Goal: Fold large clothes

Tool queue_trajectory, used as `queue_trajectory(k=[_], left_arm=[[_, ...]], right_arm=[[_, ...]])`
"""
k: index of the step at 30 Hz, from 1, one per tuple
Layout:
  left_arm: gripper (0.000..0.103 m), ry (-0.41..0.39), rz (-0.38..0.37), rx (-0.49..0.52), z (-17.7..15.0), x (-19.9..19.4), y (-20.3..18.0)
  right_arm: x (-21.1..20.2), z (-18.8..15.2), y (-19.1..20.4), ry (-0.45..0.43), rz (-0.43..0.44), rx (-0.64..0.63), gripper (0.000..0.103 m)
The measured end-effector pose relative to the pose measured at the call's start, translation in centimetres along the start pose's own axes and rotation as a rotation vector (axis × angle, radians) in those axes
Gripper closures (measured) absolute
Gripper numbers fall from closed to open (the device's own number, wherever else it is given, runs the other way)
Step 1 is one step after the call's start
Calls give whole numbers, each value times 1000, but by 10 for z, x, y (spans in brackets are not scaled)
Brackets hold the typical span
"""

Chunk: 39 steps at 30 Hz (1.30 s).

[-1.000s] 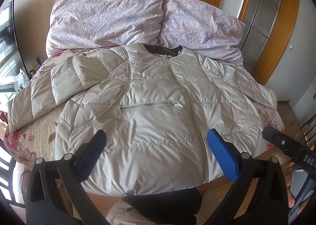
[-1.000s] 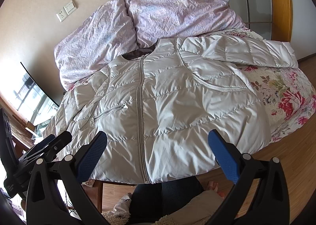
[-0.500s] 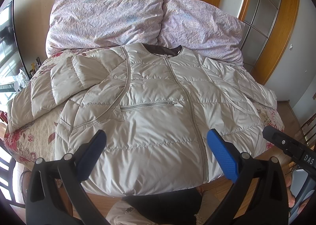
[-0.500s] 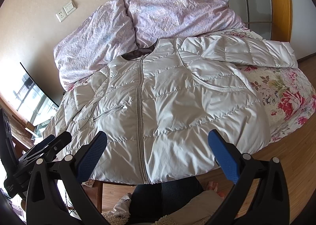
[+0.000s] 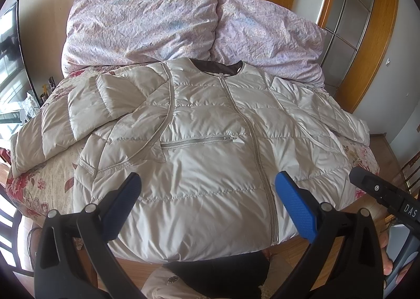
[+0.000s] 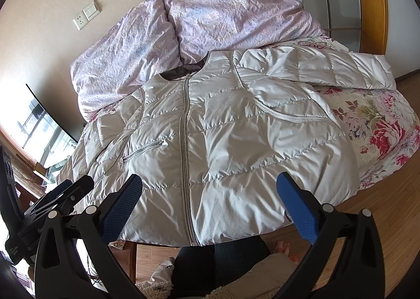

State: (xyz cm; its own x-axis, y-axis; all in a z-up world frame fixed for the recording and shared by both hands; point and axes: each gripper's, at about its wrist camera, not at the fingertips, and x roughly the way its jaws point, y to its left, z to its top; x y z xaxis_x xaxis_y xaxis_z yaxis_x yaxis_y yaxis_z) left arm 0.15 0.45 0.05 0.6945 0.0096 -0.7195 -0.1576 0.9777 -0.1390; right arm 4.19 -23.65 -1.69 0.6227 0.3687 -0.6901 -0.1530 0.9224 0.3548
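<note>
A pale beige quilted jacket (image 5: 204,146) (image 6: 223,136) lies face up and zipped on the floral bed, collar toward the pillows. Its hem hangs over the near edge. In the left wrist view one sleeve (image 5: 86,112) is bent back on itself at the left, the other sleeve (image 6: 328,67) stretches out to the right. My left gripper (image 5: 207,201) hovers open above the hem, nothing between its blue pads. My right gripper (image 6: 210,204) is also open over the hem, empty. The right gripper's black body (image 5: 386,199) shows at the left view's right edge.
Two lilac pillows (image 5: 147,23) (image 6: 236,10) lean on the wall behind the jacket. The floral bedspread (image 6: 380,125) shows at the right. A person's dark-trousered legs (image 6: 218,262) stand at the bed's near edge. A wooden door frame (image 5: 367,44) is right, a window (image 6: 39,128) left.
</note>
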Motion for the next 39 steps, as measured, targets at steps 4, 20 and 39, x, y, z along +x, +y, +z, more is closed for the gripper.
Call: queue_trajectory(k=[4, 20, 39], left_arm=[[2, 7, 18, -5, 9, 6, 2], [2, 114, -21, -85, 34, 74, 28], [2, 87, -232, -210, 51, 127, 50]], right_arm=[[12, 8, -8, 5, -27, 6, 1], [44, 71, -119, -159, -59, 248, 1], [84, 107, -391, -248, -160, 1064, 44]])
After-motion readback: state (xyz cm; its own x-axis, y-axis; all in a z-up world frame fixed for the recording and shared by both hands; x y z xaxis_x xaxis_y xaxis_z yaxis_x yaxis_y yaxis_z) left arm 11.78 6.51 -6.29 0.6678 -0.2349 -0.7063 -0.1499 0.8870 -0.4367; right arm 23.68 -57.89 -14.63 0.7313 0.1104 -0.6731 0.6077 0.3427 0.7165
